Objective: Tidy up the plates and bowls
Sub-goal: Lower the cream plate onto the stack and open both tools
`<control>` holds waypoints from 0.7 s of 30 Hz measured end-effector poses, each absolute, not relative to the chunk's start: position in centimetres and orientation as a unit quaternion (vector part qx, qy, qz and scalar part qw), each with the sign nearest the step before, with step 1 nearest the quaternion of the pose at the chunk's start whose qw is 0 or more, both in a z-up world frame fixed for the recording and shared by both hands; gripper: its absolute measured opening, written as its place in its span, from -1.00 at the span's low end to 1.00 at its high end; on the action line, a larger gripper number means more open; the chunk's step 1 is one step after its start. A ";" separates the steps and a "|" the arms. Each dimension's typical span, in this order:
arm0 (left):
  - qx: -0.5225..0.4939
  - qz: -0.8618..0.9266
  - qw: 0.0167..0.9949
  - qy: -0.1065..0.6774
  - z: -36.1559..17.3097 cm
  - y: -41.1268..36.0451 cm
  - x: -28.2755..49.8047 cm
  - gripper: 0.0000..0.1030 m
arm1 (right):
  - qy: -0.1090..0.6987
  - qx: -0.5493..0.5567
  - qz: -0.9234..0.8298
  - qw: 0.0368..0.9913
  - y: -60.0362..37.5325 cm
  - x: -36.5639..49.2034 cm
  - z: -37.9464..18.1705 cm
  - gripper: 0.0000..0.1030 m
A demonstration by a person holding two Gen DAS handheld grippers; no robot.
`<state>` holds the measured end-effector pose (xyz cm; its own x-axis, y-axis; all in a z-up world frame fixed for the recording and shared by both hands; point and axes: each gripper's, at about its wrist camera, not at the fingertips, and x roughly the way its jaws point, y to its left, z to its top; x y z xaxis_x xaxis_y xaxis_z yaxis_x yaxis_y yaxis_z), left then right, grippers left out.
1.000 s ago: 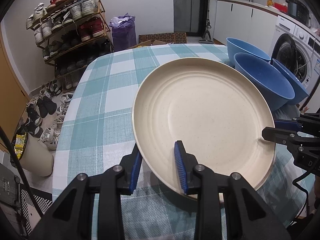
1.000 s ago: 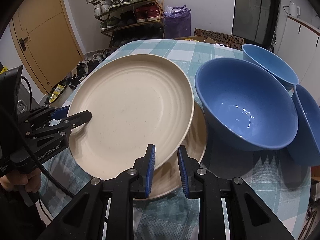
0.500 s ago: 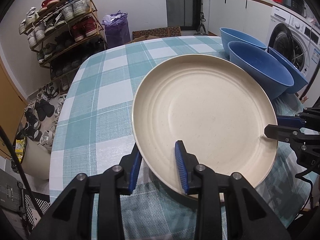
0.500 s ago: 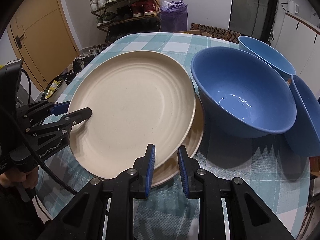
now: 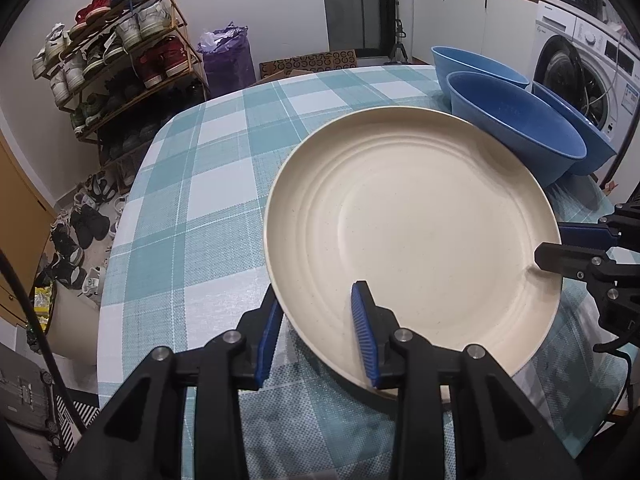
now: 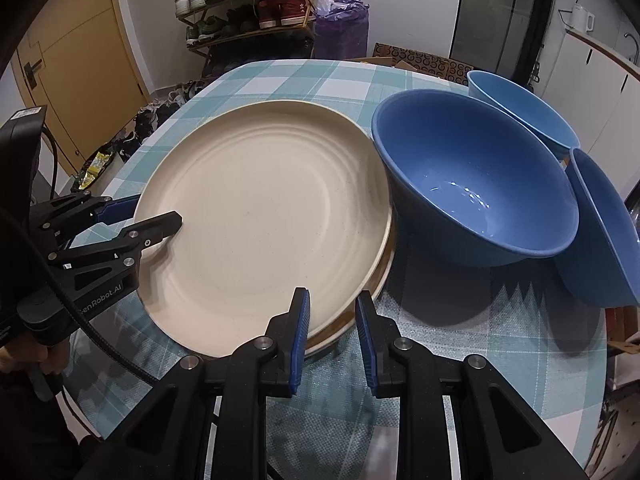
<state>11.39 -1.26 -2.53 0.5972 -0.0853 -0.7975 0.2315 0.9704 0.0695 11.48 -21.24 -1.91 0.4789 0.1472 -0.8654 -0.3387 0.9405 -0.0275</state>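
A large cream plate (image 5: 416,236) (image 6: 264,220) lies on top of a second cream plate (image 6: 360,312) whose rim shows beneath it. My left gripper (image 5: 316,332) is open, its jaws straddling the top plate's near rim; it also shows in the right wrist view (image 6: 156,220). My right gripper (image 6: 332,332) is open, its jaws around the stacked rims; it also shows in the left wrist view (image 5: 560,248). A dark blue bowl (image 6: 472,184) (image 5: 516,128) sits right beside the plates. Two more blue bowls (image 6: 524,112) (image 6: 604,232) sit beyond it.
The table has a teal and white checked cloth (image 5: 208,184). A shoe rack (image 5: 116,60) and a purple bag (image 5: 228,60) stand behind the table. A washing machine (image 5: 588,72) stands past the bowls. An orange door (image 6: 76,64) is at the left.
The top plate has come down closer onto the lower plate and nearer the dark blue bowl. Both grippers stay open around the rims.
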 end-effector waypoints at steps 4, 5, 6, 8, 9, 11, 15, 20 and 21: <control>0.089 -0.089 0.889 0.440 -2.5 -1.4 11.3 -0.35 | 0.491 -0.109 0.137 0.853 -21.0 11.4 -1.9 -0.54; 0.090 -0.088 0.889 0.440 -2.5 -1.4 11.3 -0.35 | 0.491 -0.112 0.136 0.853 -20.9 11.3 -1.9 -0.54; 0.092 -0.088 0.889 0.440 -2.5 -1.5 11.3 -0.33 | 0.491 -0.115 0.135 0.853 -20.9 11.3 -2.0 -0.54; 0.103 -0.085 0.888 0.441 -2.7 -1.7 11.2 -0.31 | 0.490 -0.121 0.132 0.853 -20.7 11.3 -2.0 -0.52; 0.108 -0.085 0.886 0.442 -2.9 -1.9 11.3 -0.30 | 0.489 -0.126 0.129 0.853 -20.7 11.3 -2.0 -0.51; 0.119 -0.084 0.886 0.441 -3.0 -2.3 11.2 -0.29 | 0.489 -0.132 0.132 0.852 -20.5 11.2 -2.2 -0.51; 0.119 -0.083 0.885 0.443 -3.2 -2.3 11.2 -0.28 | 0.485 -0.135 0.146 0.851 -20.0 11.0 -2.1 -0.51; 0.119 -0.085 0.885 0.443 -3.2 -2.1 11.2 -0.14 | 0.482 -0.133 0.148 0.853 -20.0 10.8 -2.2 -0.51; 0.119 -0.085 0.885 0.443 -3.2 -2.1 11.2 -0.03 | 0.482 -0.132 0.148 0.853 -20.1 10.8 -2.2 -0.51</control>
